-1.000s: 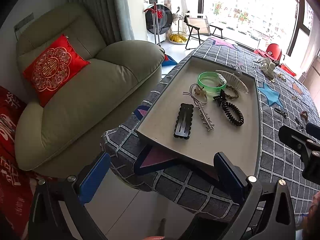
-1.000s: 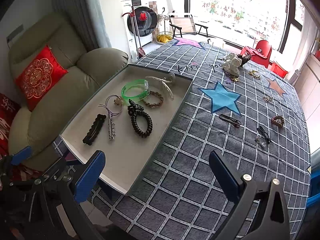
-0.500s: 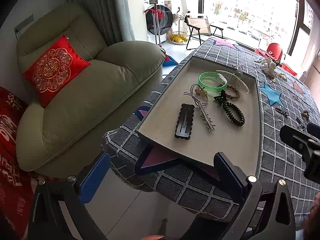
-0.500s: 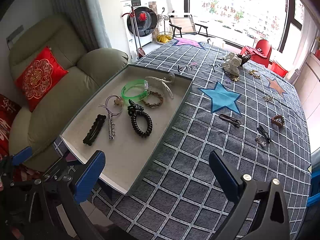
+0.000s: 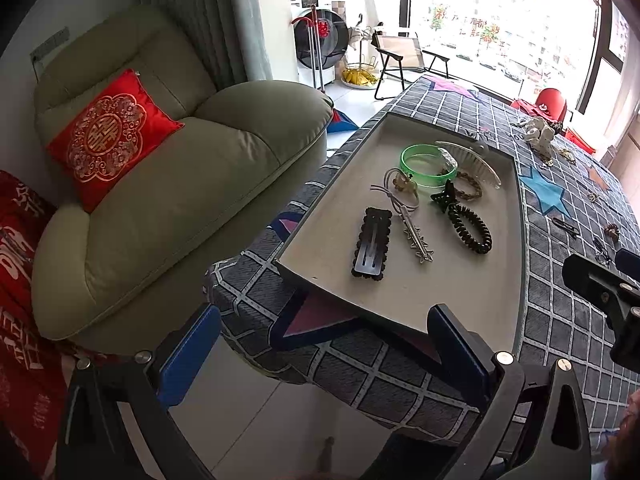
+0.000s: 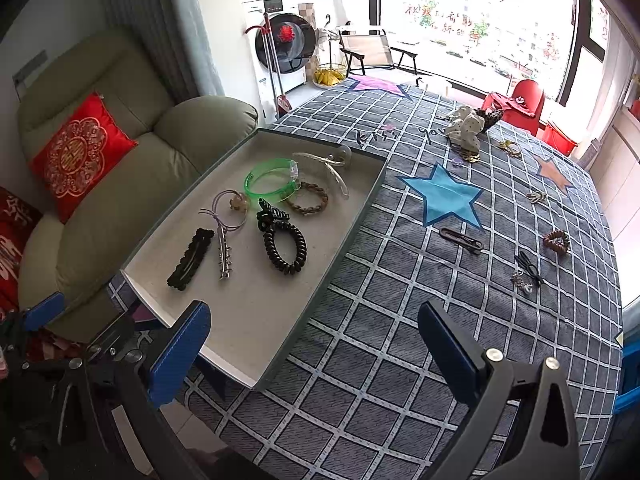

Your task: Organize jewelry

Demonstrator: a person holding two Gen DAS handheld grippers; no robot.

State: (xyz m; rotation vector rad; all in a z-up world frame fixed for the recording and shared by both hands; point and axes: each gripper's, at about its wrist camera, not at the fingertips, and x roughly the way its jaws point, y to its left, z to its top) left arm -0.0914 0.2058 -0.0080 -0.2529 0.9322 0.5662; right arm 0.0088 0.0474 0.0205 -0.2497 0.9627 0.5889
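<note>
A shallow grey tray (image 6: 280, 324) (image 5: 448, 296) lies on the left of the checked table. It holds a green bangle (image 6: 270, 184) (image 5: 426, 164), a black coil hair tie (image 6: 285, 248) (image 5: 470, 229), a black snap clip (image 6: 190, 259) (image 5: 371, 244), a silver clip (image 6: 223, 254), a braided band (image 6: 308, 199) and a clear claw clip (image 6: 332, 170). Loose pieces lie on the cloth at right: a dark hair clip (image 6: 461, 239), a brown scrunchie (image 6: 557, 241), a black tie (image 6: 528, 266). My left gripper (image 5: 324, 350) is open and empty before the tray's near edge. My right gripper (image 6: 316, 352) is open and empty over the tray's near corner.
A green armchair (image 5: 160, 184) with a red cushion (image 5: 106, 138) stands left of the table. A white cloth item (image 6: 466, 130) and small gold pieces (image 6: 510, 147) lie at the table's far side. The table edge drops to the floor under the left gripper.
Both views have drifted only slightly. Nothing on the table or in the tray has moved. Both grippers stay open.
</note>
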